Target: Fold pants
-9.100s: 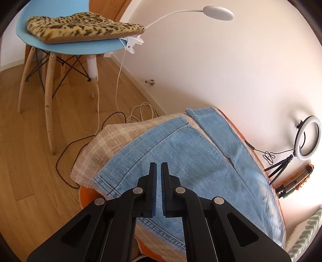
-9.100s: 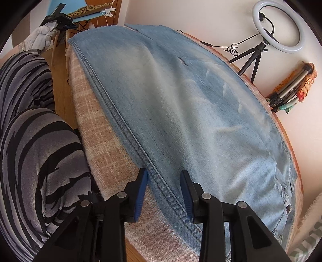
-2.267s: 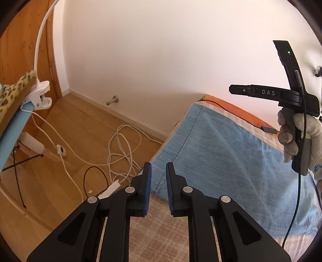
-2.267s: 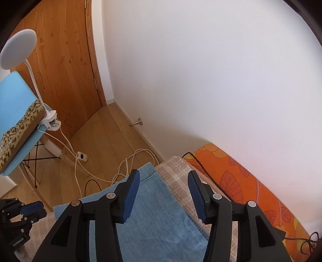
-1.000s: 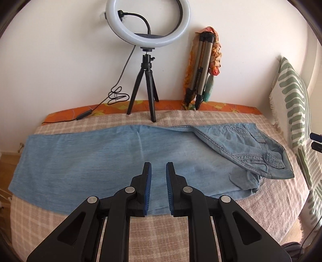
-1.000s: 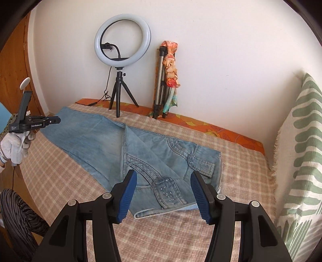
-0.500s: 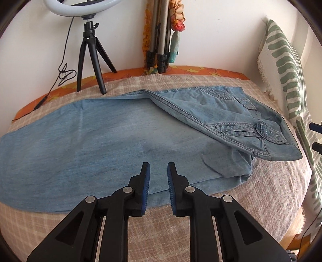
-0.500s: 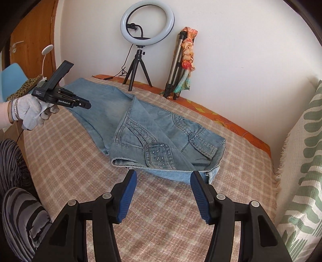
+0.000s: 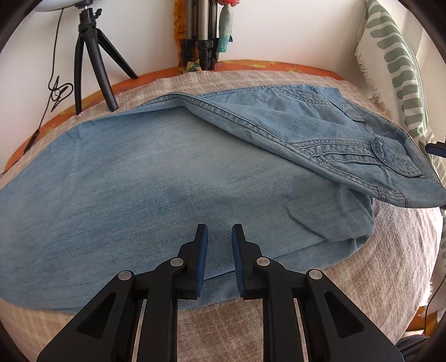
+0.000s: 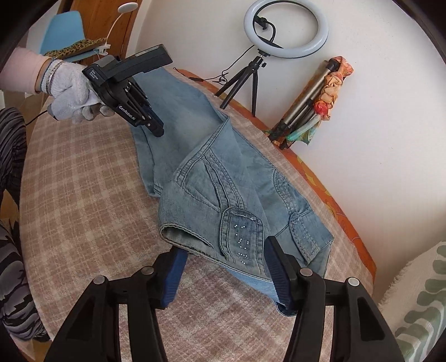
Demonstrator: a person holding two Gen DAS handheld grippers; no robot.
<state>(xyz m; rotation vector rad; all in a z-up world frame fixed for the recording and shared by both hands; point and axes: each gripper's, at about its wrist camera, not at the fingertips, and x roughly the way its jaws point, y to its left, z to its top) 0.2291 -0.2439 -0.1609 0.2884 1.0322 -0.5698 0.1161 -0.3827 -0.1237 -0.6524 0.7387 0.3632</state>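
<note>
Here, faded denim pants [image 9: 167, 178] on checked woven blanket [image 10: 83, 208].

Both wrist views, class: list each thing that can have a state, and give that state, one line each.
jeans: spread flat on the bed, waist end folded over the legs.
left gripper: open narrowly, over the near edge of the jeans, holding nothing.
right gripper: open wide, at the waistband, not gripping.
ring light: looks unlit.
folded tripod: collapsed, leaning on the wall.

Ring light [image 9: 53, 2] cropped at top edge
</note>
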